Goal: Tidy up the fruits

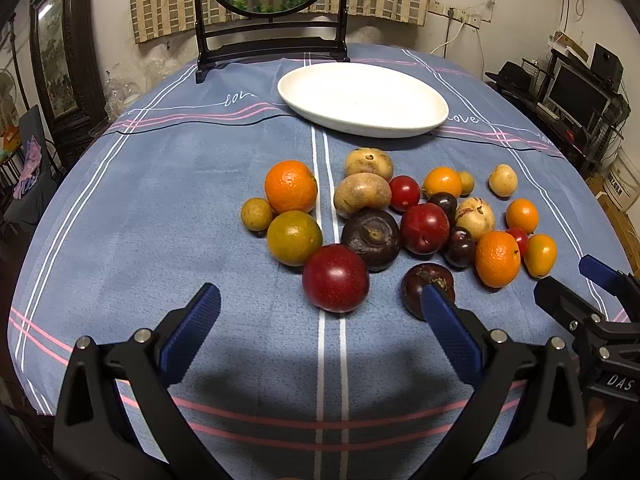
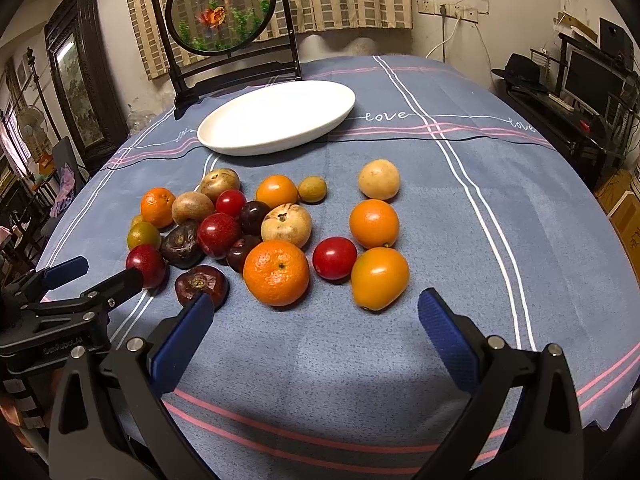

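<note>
A blue pad (image 1: 448, 328) hides part of the dark fruit (image 1: 424, 280).

Glossy white plate (image 1: 362, 98) on a matt woven cloth (image 1: 180, 200).

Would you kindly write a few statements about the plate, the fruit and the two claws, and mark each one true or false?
1. The white plate holds no fruit. True.
2. The left claw is shut on a red plum. False: it is open and holds nothing; the red plum lies on the tablecloth ahead of it.
3. The right claw is open and holds nothing. True.
4. All the fruit is stacked in a basket. False: the pieces lie loose on the tablecloth, in front of the plate.
5. A framed goldfish panel stands behind the plate. True.
</note>
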